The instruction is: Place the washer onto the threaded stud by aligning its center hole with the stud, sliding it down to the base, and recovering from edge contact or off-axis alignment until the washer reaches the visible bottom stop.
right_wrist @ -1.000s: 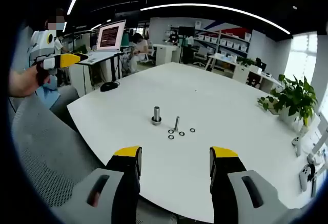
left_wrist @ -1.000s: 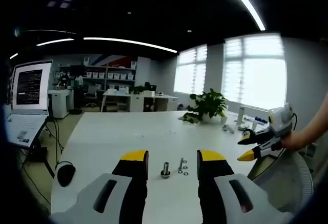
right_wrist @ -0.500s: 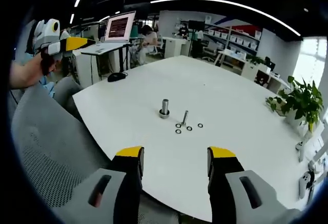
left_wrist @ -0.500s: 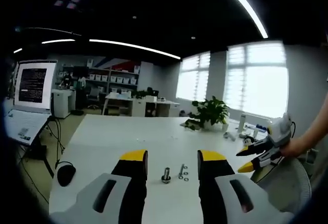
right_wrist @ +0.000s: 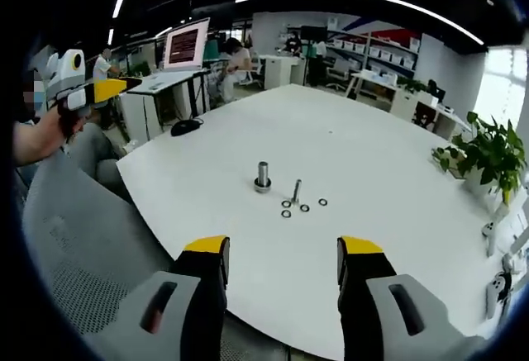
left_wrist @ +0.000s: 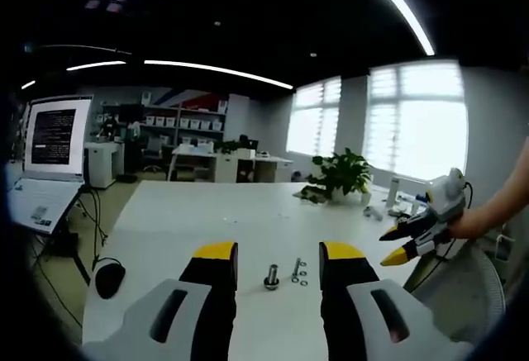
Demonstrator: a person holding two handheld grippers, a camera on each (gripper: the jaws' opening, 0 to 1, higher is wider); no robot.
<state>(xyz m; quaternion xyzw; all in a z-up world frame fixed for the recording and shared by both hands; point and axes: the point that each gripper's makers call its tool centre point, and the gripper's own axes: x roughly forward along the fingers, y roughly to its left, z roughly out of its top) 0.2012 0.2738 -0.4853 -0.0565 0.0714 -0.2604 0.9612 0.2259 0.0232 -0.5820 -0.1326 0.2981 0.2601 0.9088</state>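
Observation:
A thick threaded stud (right_wrist: 263, 176) stands upright on the white table (right_wrist: 364, 154), with a thinner bolt (right_wrist: 296, 191) upright just right of it. Several small washers (right_wrist: 286, 213) lie flat on the table around the bolt's foot. My right gripper (right_wrist: 283, 247) hangs open and empty over the table's near edge, well short of the parts. From the other side, the stud (left_wrist: 271, 277) and bolt (left_wrist: 294, 268) sit between the jaws of my left gripper (left_wrist: 278, 254), which is open and empty, above and short of them. The right gripper (left_wrist: 392, 245) comes in from the right, the left gripper (right_wrist: 111, 88) from the left.
A grey mesh chair (right_wrist: 74, 237) sits below the table's near edge. A black mouse (left_wrist: 109, 277) lies on the table's left side, beside a laptop (left_wrist: 37, 204) and screen (left_wrist: 54, 136). A potted plant (right_wrist: 488, 150) stands at the far right. A person's hand (right_wrist: 37, 134) holds the left gripper.
Both views have shifted a little with the hands. The stud, bolt and washers have not moved, and both grippers stay open and empty.

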